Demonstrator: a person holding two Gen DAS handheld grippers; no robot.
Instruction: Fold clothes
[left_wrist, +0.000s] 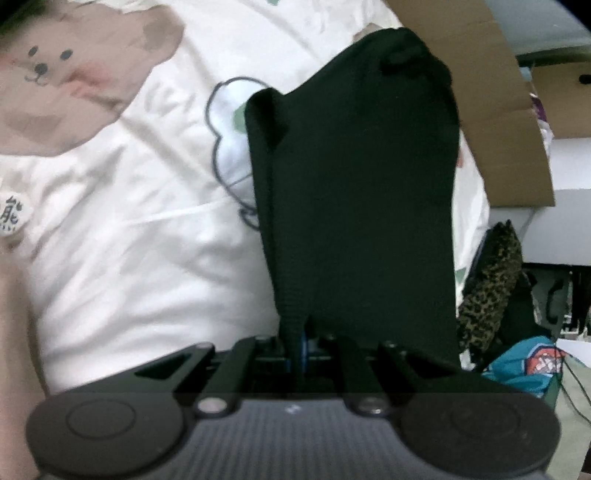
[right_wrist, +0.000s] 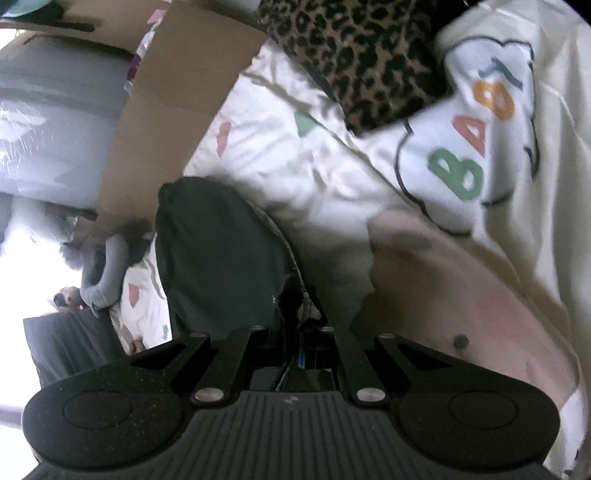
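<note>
Left wrist view: left gripper (left_wrist: 297, 347) clamped on dark garment (left_wrist: 354, 192), raised above cream bedsheet (left_wrist: 140, 229) with bear print (left_wrist: 74, 74); cardboard box (left_wrist: 491, 92) behind. Right wrist view: right gripper (right_wrist: 301, 332) pinching same dark garment (right_wrist: 218, 258) over bedsheet (right_wrist: 295, 166), near leopard-print cloth (right_wrist: 365, 62).

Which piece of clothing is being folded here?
Start at the cream bedsheet printed with a bear. Above it hangs the black garment, pinched by the left gripper and the right gripper. Unlike the leopard-print fabric, it is plain.
</note>
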